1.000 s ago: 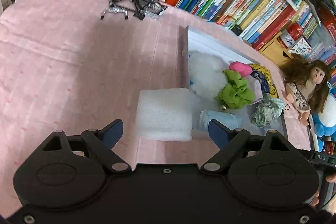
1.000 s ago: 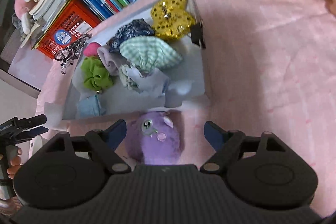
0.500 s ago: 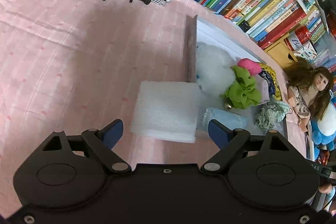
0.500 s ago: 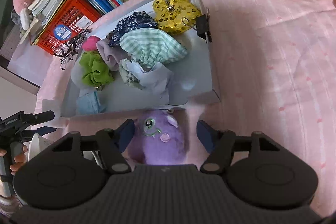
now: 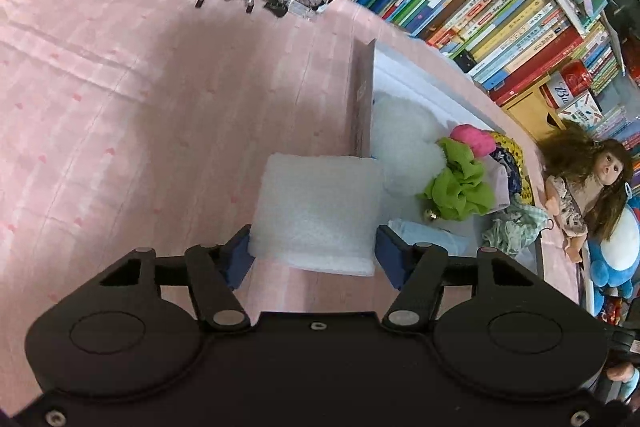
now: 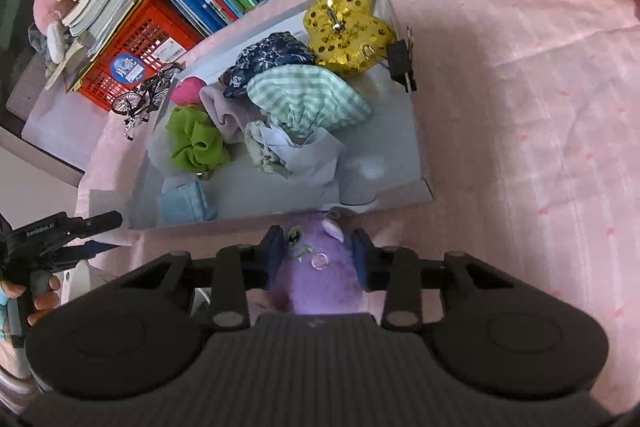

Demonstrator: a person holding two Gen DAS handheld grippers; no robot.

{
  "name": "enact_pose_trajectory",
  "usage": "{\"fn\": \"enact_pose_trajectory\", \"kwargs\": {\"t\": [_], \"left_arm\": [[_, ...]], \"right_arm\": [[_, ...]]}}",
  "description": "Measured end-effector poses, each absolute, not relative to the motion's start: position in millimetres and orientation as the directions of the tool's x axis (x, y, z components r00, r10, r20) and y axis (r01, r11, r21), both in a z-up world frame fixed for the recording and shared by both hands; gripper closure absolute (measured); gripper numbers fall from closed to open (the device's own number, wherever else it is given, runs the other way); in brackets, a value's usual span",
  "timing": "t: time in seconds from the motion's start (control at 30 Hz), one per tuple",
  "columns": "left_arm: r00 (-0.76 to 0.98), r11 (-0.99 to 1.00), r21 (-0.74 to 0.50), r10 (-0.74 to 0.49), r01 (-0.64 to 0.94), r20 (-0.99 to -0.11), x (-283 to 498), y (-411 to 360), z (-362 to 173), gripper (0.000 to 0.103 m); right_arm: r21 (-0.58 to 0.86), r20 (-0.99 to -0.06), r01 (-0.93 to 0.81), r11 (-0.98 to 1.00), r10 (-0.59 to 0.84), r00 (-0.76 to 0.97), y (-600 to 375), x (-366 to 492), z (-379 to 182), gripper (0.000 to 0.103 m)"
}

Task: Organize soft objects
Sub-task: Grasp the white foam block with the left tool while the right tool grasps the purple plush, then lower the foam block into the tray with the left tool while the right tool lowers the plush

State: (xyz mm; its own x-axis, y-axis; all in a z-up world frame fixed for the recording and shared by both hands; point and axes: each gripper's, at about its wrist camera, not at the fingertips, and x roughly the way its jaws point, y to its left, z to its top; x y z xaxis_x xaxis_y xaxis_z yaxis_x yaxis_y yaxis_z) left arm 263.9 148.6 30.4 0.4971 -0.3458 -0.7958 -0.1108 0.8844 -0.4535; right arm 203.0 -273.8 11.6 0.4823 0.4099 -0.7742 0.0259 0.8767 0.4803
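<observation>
While both point steeply down, the left tool (image 5: 313,254) has just clamped the white foam pad (image 5: 316,213), the right tool (image 6: 316,254) the purple plush (image 6: 316,267).

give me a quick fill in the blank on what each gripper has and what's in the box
1. The left gripper has just closed its tongs on the white ____ pad.
2. The right gripper has just closed on a plush toy coloured ____.
3. In the grey box, the sequinned heart is coloured ____.
4. The green scrunchie lies ____ the box.

Missing words: foam; purple; gold; inside
</observation>
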Motion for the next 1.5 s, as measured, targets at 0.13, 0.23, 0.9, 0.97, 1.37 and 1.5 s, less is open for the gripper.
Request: {"fn": "enact_pose_trajectory", "kwargs": {"t": [0.13, 0.23, 0.9, 0.97, 1.37, 1.5], "left_arm": [[0.521, 0.895, -0.437, -0.333, -0.087, -0.786, 260.0, 146.5, 40.4, 0.042], [0.545, 0.912, -0.407, -0.311, -0.062, -0.779, 256.7, 141.8, 49.2, 0.042], [0.593, 0.943, -0.330, -0.293, 0.049, -0.750, 245.1, 115.2, 80.7, 0.042], [0.593, 0.943, -0.328, -0.298, 0.061, -0.748, 245.0, 110.4, 83.4, 0.042], [0.597, 0.951, -0.272, -0.306, 0.148, -0.742, 246.2, 65.8, 104.3, 0.042], [0.597, 0.956, -0.231, -0.293, 0.179, -0.747, 249.5, 44.5, 109.0, 0.042]], "right_arm": [[0.459, -0.776, 0.027, 0.888, 0.386, 0.499, -273.1, 200.8, 17.7, 0.065], [0.446, -0.772, 0.030, 0.895, 0.367, 0.519, -274.6, 199.1, 24.1, 0.072], [0.325, -0.733, 0.028, 0.945, 0.233, 0.639, -285.2, 183.6, 62.8, 0.077], [0.323, -0.723, 0.030, 0.946, 0.226, 0.652, -287.4, 183.7, 68.3, 0.077], [0.325, -0.665, 0.001, 0.946, 0.228, 0.711, -270.9, 202.0, 100.5, 0.077], [0.318, -0.651, -0.024, 0.948, 0.237, 0.721, -255.6, 213.0, 111.5, 0.077]]}}
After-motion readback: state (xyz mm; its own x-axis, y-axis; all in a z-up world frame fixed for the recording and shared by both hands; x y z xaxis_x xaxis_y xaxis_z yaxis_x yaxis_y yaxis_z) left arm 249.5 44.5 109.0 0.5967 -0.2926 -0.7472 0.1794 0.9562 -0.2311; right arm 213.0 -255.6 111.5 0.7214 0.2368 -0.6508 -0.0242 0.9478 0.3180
